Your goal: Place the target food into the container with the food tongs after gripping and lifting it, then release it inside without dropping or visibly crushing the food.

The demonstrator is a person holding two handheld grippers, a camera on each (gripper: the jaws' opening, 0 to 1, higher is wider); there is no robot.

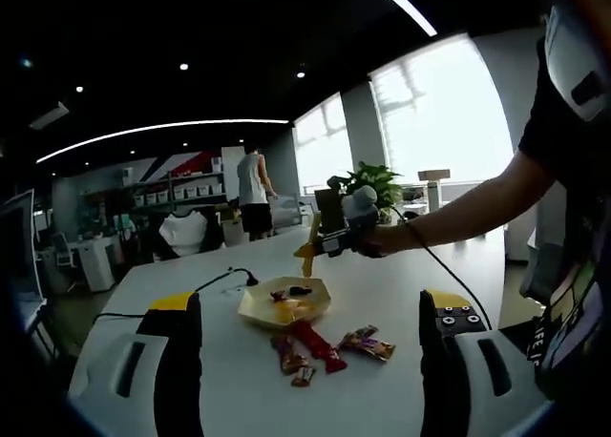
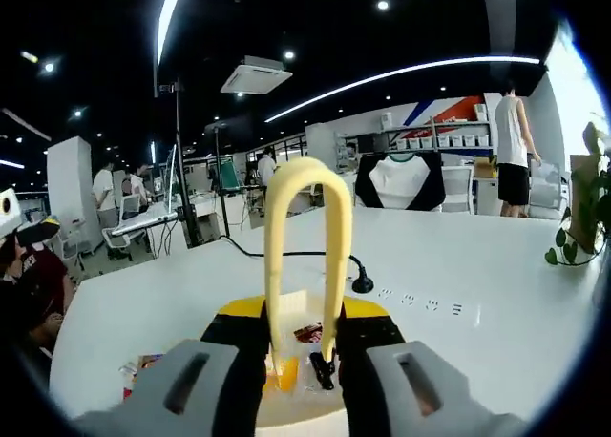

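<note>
Left gripper view: left gripper (image 1: 310,337) jaws spread wide, holding nothing, above white table (image 1: 401,284). Right gripper (image 1: 336,239) grips yellow plastic food tongs (image 1: 310,251), tips down over yellow paper tray (image 1: 284,305). Wrapped snacks (image 1: 320,346) lie beside it. Right gripper view: right gripper (image 2: 304,346) clenched on tongs (image 2: 304,246).

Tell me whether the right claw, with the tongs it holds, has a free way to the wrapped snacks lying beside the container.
Probably yes. The right claw holds the yellow tongs just over the container, and the wrapped snacks lie uncovered on the white table right beside it; nothing stands between them.
</note>
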